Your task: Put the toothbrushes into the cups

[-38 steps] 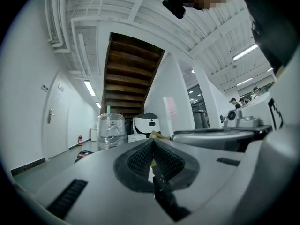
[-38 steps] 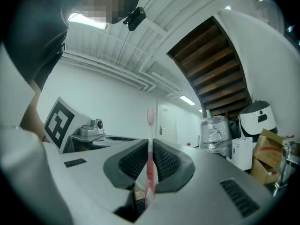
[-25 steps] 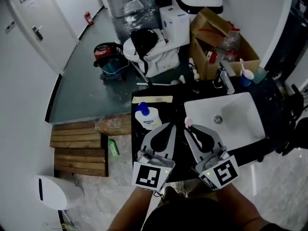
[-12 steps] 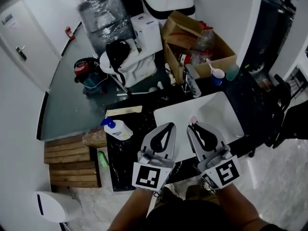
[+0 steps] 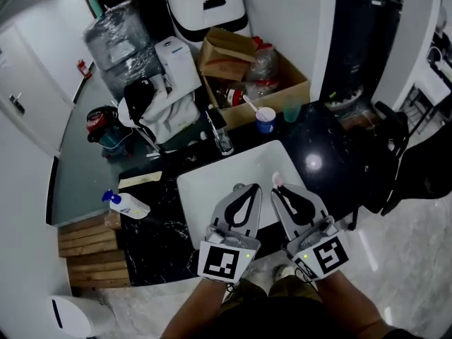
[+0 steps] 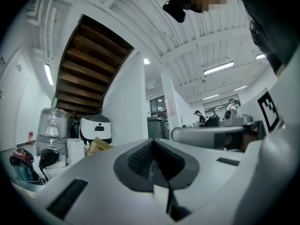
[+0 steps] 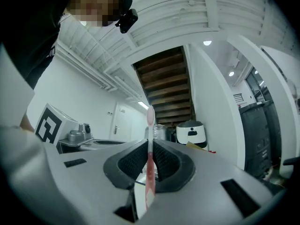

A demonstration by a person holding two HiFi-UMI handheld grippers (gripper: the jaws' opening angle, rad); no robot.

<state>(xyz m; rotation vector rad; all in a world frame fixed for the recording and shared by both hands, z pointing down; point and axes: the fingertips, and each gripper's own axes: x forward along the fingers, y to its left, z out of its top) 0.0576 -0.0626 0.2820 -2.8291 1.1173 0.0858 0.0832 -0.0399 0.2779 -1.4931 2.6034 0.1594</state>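
My right gripper (image 5: 280,188) is shut on a pink toothbrush (image 5: 276,181), whose head pokes out past the jaw tips over the white sink (image 5: 205,186). In the right gripper view the toothbrush (image 7: 150,125) stands upright between the closed jaws of the right gripper (image 7: 150,149). My left gripper (image 5: 241,189) hangs beside it over the sink, shut with nothing in it; its view shows the left gripper (image 6: 154,146) with jaws together. A blue cup (image 5: 265,119) with a toothbrush in it and a green cup (image 5: 292,109) stand on the black counter behind the sink.
A chrome faucet (image 5: 220,136) rises at the sink's back left. A soap bottle (image 5: 127,205) lies on the counter's left end. An open cardboard box (image 5: 247,69) of clutter sits behind the cups. The black counter (image 5: 321,157) continues to the right.
Both grippers have travelled right along the counter, from beside the soap bottle to over the sink. The pink toothbrush has stayed in the right gripper. The cups are now closer.
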